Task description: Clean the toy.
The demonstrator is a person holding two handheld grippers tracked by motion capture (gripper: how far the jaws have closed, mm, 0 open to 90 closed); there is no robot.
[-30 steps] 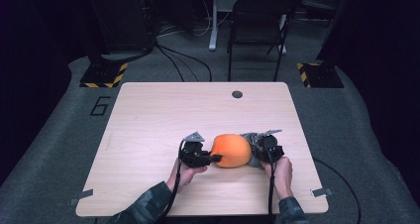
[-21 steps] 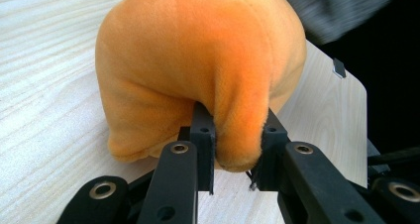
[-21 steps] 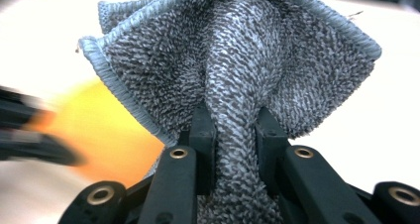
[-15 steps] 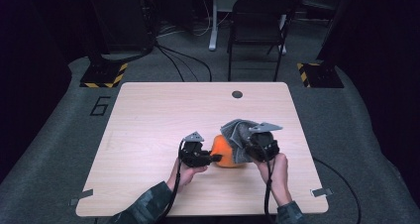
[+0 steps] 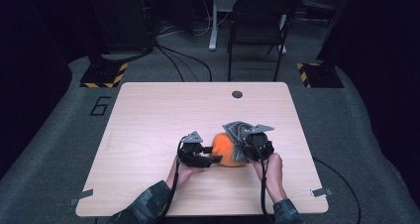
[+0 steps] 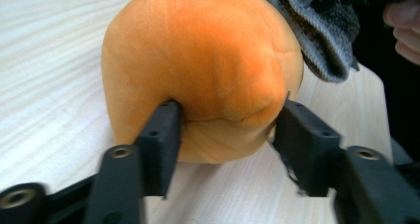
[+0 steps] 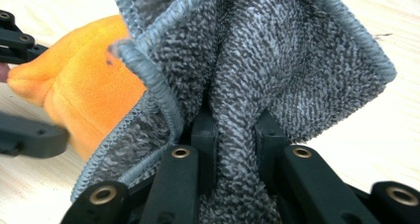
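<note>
Left gripper [image 5: 210,159]: jaws have just been opening and now stand about half apart, with the near end of the orange plush [image 6: 208,65] bulging between them. In the left gripper view the left jaw's inner face lies against the plush, while the right jaw sits at its edge — whether it presses I cannot tell; this reads as a loosened hold, not a clamp.

Right gripper [image 7: 235,130]: jaws drawn close together on a bunched fold of the grey towel [image 7: 277,60], which is pinched between the pads and fans out above them.

Orange plush: lies on the wooden table [image 5: 163,110], between the two grippers [image 5: 228,149] — its left end inside the left gripper's jaws, its right side under the towel.

Grey towel: lifted at the plush's right side [image 5: 236,135], one stitched edge draped over the orange surface, the rest held up off the table by the right gripper [image 5: 250,144].

Hands: each grips its tool from the near edge of the table, close together.
</note>
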